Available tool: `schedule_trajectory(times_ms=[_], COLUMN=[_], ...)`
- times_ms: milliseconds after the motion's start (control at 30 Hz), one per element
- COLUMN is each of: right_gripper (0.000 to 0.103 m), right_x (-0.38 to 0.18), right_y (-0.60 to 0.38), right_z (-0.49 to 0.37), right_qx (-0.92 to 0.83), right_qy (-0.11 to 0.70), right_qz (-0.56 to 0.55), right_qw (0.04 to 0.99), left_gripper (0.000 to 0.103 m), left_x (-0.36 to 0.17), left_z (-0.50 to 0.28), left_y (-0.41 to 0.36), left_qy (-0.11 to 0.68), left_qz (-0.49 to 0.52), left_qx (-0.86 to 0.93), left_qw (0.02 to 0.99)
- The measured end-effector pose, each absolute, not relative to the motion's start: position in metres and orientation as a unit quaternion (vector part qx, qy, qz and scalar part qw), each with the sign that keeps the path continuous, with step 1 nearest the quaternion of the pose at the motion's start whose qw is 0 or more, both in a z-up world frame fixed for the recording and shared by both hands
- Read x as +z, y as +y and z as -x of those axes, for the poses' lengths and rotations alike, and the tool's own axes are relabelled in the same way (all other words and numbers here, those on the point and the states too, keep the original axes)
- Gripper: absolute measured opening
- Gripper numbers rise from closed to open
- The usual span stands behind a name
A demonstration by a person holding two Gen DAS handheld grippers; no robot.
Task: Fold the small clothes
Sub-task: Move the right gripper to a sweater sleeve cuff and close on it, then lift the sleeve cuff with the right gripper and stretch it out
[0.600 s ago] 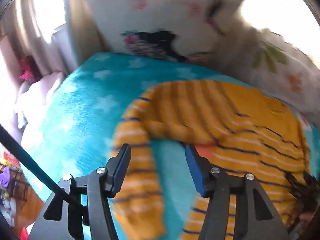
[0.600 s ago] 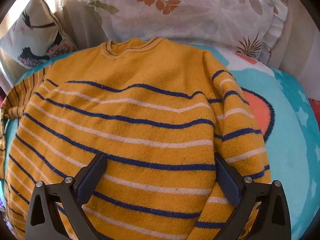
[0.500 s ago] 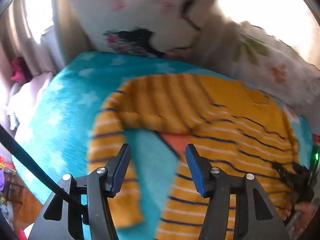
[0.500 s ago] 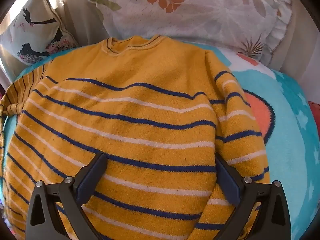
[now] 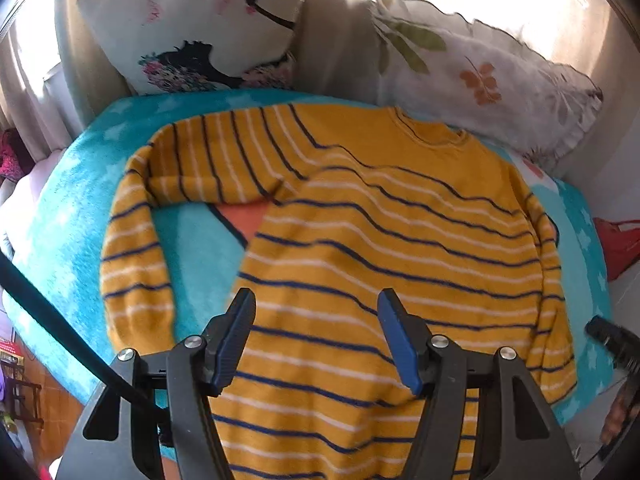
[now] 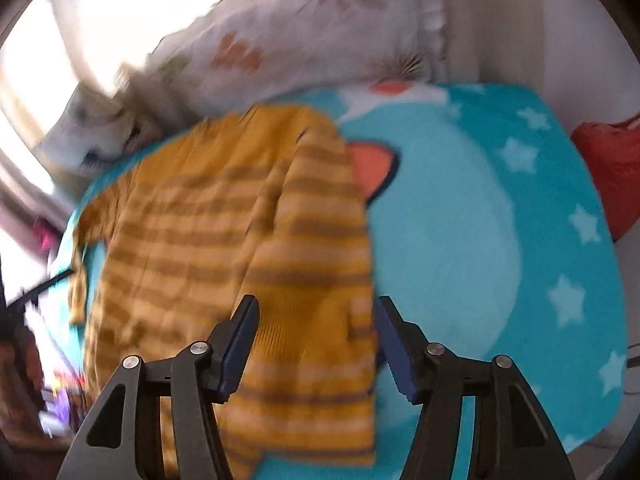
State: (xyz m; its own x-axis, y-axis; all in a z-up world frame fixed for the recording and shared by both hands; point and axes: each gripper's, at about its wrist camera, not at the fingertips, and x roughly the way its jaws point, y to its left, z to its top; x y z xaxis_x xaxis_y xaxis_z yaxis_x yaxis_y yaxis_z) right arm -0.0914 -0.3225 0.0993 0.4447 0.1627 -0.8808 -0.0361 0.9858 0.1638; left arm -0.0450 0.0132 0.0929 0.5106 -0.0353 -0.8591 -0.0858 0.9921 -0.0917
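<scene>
Lying flat on the turquoise star blanket, the yellow striped sweater had its collar toward the far pillows and one sleeve bent down at the left. The left gripper hovered spread wide over the near hem, gripping nothing. The right gripper, equally wide, hung over the sweater's right edge, with bare blanket to its right.

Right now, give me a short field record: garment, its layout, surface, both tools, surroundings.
garment: yellow striped sweater
layout: spread flat, collar toward the pillows; one sleeve bent out to the side, the other along the body
surface: turquoise star blanket
left tool: open, empty, above the hem area
right tool: open, empty, over the sleeve edge; view blurred
surroundings: bird-print pillow, leaf-print pillow
</scene>
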Motion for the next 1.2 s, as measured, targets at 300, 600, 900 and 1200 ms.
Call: schedule_trajectory(times_ms=[300,600,900,1200], right_gripper=[0.046,0.009,0.008,0.007], right_x=[0.055,0.123,0.076,0.176], right_y=[-0.288,-0.316,-0.358,-0.379], right_z=[0.069,0.154,0.259,0.214], right_qx=[0.079,0.114,0.075,-0.002], right_qy=[0.512,0.449,0.581,0.421], right_qz=[-0.067,-0.064,-0.057,-0.027], right_qw=[0.853,0.884,0.809,0.906], left_gripper=[0.062,0.062,0.062,0.062], left_x=[0.089,0.092,0.084,0.100], left_z=[0.062,0.067,0.063,0.064], left_y=[-0.027,-0.034,-0.059,-0.066], left_qy=[0.506,0.501,0.509,0.487], left_qz=[0.044,0.043,0.029,0.022], left_qx=[-0.006,-0.006,-0.030,-0.035], left_qw=[0.862,0.865,0.860,0.872])
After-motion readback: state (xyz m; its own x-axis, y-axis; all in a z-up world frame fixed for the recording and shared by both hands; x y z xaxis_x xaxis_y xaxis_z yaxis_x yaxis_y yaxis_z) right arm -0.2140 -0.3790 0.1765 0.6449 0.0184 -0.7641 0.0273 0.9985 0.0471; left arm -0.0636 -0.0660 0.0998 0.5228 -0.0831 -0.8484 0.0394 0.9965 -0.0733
